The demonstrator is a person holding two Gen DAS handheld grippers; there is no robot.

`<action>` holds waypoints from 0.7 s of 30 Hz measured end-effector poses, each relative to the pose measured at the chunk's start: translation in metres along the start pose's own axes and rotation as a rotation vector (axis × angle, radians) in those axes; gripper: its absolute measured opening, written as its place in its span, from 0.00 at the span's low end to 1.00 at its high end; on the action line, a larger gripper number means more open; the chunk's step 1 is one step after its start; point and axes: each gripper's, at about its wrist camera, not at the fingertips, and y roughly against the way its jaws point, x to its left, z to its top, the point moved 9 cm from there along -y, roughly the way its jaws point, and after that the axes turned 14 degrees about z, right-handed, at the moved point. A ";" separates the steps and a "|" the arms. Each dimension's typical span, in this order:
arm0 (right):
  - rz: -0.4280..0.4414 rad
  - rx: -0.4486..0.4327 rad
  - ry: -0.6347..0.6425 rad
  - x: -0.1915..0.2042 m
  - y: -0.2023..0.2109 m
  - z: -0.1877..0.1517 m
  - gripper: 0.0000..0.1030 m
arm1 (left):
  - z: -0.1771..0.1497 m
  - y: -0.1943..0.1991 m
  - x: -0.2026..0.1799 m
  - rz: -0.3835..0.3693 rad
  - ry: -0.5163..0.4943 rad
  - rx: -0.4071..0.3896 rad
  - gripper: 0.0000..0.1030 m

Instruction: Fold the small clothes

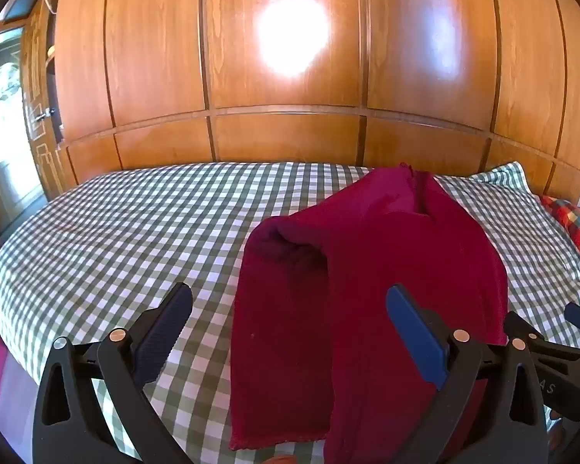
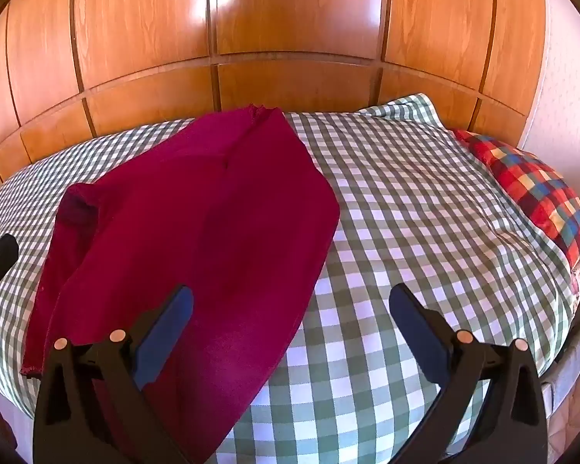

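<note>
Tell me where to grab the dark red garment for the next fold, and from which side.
Take the dark red garment by its near left hem corner, coming in low from the bed's near edge. That strip lies flat and free on the checked bedspread, its edge exposed, so a finger can probably slide under it. Both the left gripper and right gripper are open and empty; the left is nearer.

Crimson garment [image 1: 367,270] on checked bedspread [image 1: 135,224]

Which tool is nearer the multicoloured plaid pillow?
Right. The right tool is open beside the pillow side of the bed; the left tool is open farther away, across the red garment.
</note>
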 end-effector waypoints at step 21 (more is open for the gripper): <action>-0.008 0.015 0.002 -0.001 -0.003 -0.006 0.98 | 0.000 -0.001 -0.005 -0.013 -0.007 0.003 0.97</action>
